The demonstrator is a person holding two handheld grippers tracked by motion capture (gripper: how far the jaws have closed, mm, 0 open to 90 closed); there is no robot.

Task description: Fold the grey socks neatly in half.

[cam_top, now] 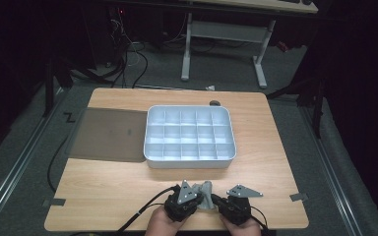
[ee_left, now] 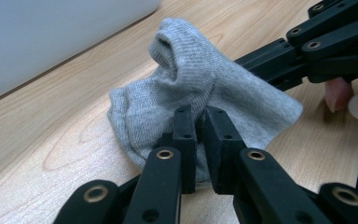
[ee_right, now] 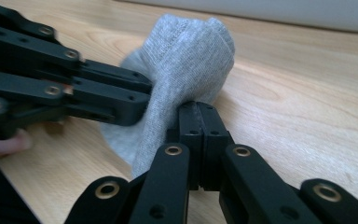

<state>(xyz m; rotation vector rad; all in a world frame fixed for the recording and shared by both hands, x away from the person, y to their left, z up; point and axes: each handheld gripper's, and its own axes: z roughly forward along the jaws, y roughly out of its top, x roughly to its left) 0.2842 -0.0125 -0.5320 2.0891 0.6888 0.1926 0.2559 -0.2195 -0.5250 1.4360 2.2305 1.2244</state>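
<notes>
**Q:** Wooden tabletop (cam_top: 118,191), dim room around it — what is laid out, and where is the sock?

**A:** A small grey sock (cam_top: 206,194) is seen at the near edge of the table, at about six o'clock from the white compartment tray (cam_top: 150,142). It is pinched between both tools. The left gripper (ee_left: 200,135) is shown clamped on the lower fabric, jaws nearly together with cloth bunched between them. The right gripper (ee_right: 198,126) is shown fully closed on the opposite side of the sock.

**Q:** What could go wrong from here?

**A:** Only a thin fold appears to be caught by each pair of jaws, so the knit could be pulled free on one side if the hands are drawn apart unevenly. The sock would probably then drop in a heap, or be stretched out of shape. The two tools are also crossed closely, and their links could be knocked together.

**Q:** What else is nearby, and is anything in the way?

**A:** A dark translucent lid (cam_top: 109,135) is laid flat at nine o'clock from the tray, touching its side. The tray's raised front wall stands between the sock and the compartments, so it would have to be cleared. Trailing cables (cam_top: 142,211) run toward seven o'clock.
</notes>
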